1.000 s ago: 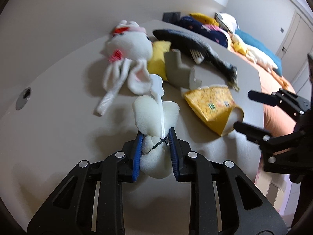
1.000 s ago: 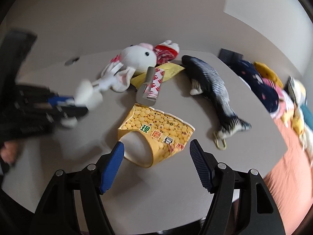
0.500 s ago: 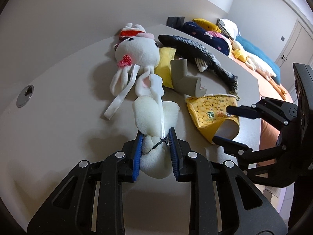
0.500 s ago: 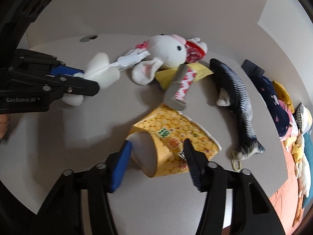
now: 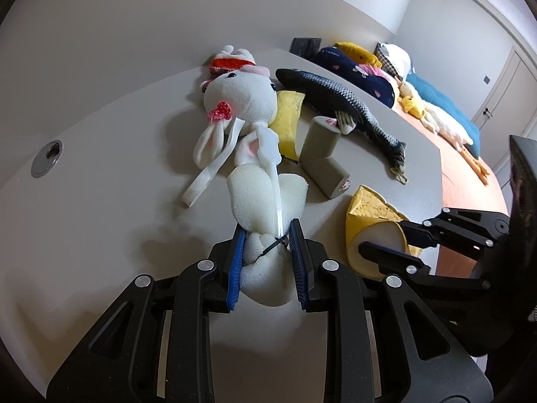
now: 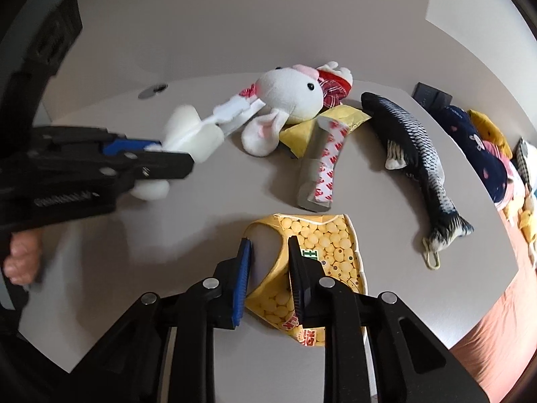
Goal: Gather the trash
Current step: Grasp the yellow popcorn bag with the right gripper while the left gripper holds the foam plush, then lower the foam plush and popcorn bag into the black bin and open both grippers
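Right wrist view, yellow snack bag (image 6: 322,252), crumpled, bean-printed, mouth open

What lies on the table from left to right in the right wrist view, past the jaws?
Foam piece held by the left gripper → plush rabbit → grey roll → fish toy.

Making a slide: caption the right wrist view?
Right claw closes on the yellow snack bag; left claw holds white foam.
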Available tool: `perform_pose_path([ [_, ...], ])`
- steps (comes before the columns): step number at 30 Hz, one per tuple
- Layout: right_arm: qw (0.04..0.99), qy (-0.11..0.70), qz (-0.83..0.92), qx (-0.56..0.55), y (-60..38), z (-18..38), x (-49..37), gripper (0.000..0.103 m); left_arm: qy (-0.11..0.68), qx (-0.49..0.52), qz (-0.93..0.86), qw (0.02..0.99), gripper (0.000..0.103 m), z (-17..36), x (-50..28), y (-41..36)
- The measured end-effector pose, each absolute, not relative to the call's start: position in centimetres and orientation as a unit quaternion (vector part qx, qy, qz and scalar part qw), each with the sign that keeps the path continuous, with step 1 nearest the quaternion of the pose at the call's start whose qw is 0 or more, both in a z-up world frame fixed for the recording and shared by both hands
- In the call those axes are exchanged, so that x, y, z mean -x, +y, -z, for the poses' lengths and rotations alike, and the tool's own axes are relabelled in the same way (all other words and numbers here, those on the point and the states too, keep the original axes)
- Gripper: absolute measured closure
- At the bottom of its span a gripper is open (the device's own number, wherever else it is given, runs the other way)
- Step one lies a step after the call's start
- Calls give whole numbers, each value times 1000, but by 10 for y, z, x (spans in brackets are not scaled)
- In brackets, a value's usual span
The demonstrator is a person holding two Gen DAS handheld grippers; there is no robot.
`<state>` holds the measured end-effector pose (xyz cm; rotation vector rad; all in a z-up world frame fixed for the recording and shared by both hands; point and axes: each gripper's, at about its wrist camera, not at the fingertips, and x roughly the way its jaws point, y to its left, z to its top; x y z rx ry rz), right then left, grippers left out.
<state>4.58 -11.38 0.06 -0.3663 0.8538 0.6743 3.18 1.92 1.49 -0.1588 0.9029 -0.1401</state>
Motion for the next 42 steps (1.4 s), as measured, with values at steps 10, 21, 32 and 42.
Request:
perform_pose_path([
  [10, 862, 395, -288, 133, -132, -22, -30, 79, 428, 56, 78, 899, 78, -25, -23, 2],
  [21, 888, 394, -225, 81, -186, -30, -2, 79, 431, 21, 117, 895, 78, -29, -10, -47],
  [32, 901, 401, -164, 36, -243, -28, 26, 79, 433, -13, 176, 884, 78, -26, 1, -108],
  [42, 908, 408, -98, -6, -301, -23, 57, 79, 435, -51, 231, 869, 78, -22, 14, -166],
])
